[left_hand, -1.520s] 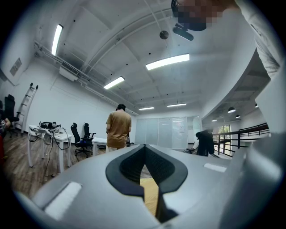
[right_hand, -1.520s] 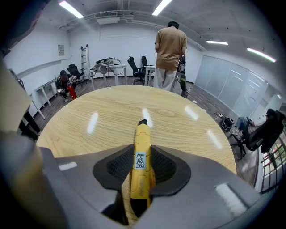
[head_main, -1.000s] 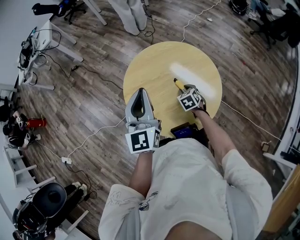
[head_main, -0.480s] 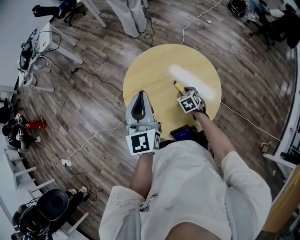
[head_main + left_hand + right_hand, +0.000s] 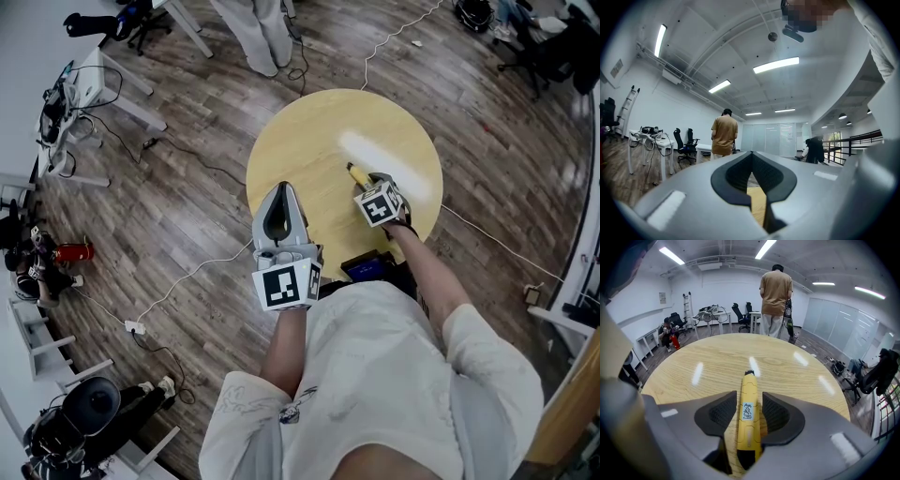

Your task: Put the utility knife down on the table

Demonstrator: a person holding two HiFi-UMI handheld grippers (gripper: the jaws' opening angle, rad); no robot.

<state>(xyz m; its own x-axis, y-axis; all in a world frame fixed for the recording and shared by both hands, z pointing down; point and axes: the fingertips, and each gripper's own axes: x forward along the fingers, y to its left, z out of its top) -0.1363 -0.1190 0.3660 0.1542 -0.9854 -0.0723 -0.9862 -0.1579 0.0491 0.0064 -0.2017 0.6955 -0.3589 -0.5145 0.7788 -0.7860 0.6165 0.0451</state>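
Round table (image 5: 300, 131) of pale, glossy wood grain on a dark plank floor (image 5: 187, 225). In the head view the right gripper (image 5: 367, 181) reaches in from 5 o'clock and its marker cube covers most of the knife (image 5: 356, 172), of which only a yellow end shows near the table's middle, pointing to 11 o'clock. The right gripper view supplies the rest: the knife (image 5: 748, 413) lies flat on the table (image 5: 693, 362), pointing to 12 o'clock, a slim yellow plastic body with moulded segments, a white label and a dark tip. The right gripper (image 5: 749, 400) has just been opening its jaws; the knife lies between the dark, ribbed pads (image 5: 723, 416), with a narrow gap on each side. The left gripper (image 5: 280, 187) is held over the table's rim at 7 o'clock in the head view, which does not show how its jaws stand. The left gripper view does: the left gripper (image 5: 752, 154) is closed and empty, its ribbed pads meeting at the tips, with a sliver of table (image 5: 757, 208) visible beneath them. Both gripper bodies are smooth grey. Both gripper views also show a person (image 5: 776, 287) in a tan shirt standing beyond the table at 12 o'clock.
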